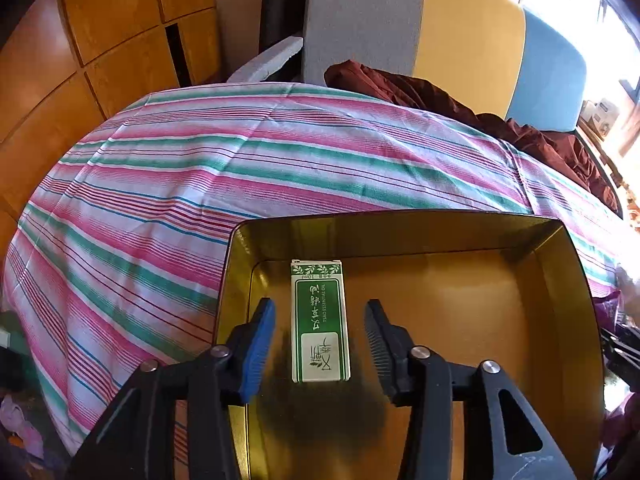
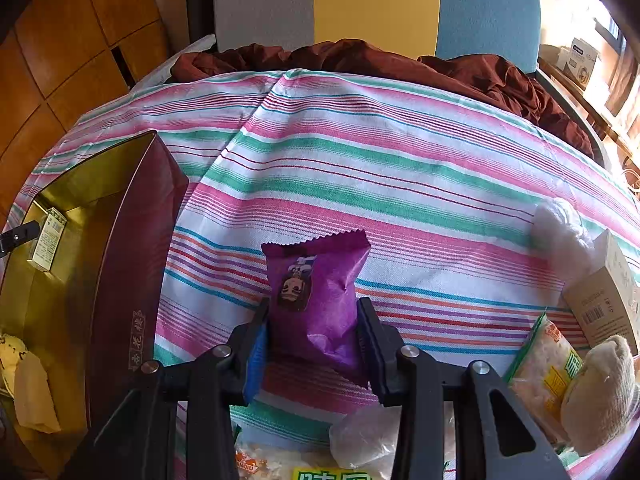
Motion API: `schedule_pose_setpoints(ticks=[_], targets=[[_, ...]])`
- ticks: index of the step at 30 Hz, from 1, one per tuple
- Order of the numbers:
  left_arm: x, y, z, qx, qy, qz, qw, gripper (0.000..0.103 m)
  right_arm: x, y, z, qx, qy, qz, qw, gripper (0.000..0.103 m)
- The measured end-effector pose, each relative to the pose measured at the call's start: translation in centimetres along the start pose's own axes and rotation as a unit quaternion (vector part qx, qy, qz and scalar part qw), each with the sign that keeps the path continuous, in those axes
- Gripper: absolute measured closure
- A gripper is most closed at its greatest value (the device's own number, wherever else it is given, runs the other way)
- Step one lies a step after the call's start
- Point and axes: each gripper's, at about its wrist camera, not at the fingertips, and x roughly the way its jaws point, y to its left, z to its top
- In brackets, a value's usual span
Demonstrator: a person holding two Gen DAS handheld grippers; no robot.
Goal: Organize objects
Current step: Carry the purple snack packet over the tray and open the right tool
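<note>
Fingers of the left gripper (image 1: 320, 344) stand wide apart, flanking but not touching a green-and-white carton (image 1: 320, 322) that lies flat on the floor of a gold-lined tin (image 1: 576, 280); the carton's long axis runs parallel to the fingers, its leaf-printed end pointing away. Fingers of the right gripper (image 2: 312, 344) are clamped on a purple snack packet (image 2: 318, 296), whose long axis likewise runs along them, serrated end away, above the striped cloth (image 2: 360, 160). The tin (image 2: 132, 240) sits to its left.
</note>
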Motion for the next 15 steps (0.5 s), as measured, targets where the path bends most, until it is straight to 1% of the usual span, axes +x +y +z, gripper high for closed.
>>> schedule_pose_setpoints(ticks=[1, 2, 6, 9, 12, 15], targets=[[-0.5, 0.2, -0.1, -0.001, -0.007, 0.003, 1.0, 0.044, 0.0, 0.0, 0.0, 0.0, 0.0, -0.001, 1.0, 0.062], [-1.0, 0.4, -0.3, -0.002, -0.016, 0.01, 0.9998, 0.044, 0.0, 0.1, 0.1, -0.001, 0.0, -0.002, 1.0, 0.062], [-3.5, 1.5, -1.6, -0.014, -0.036, 0.012, 0.9992, 0.044, 0.0, 0.1, 0.1, -0.002, -0.001, -0.004, 1.0, 0.062], [-5.5, 2.4, -3.2, -0.032, -0.051, 0.01, 0.9981, 0.044, 0.0, 0.1, 0.1, -0.002, 0.0, -0.005, 1.0, 0.062], [-7.2, 3.1, -5.2, -0.052, -0.055, 0.005, 0.9971, 0.044, 0.0, 0.1, 0.1, -0.002, -0.001, -0.007, 1.0, 0.062], [-8.8, 3.3, -7.2, -0.059, -0.067, 0.01, 0.9959, 0.044, 0.0, 0.2, 0.1, -0.003, -0.002, -0.011, 1.0, 0.062]])
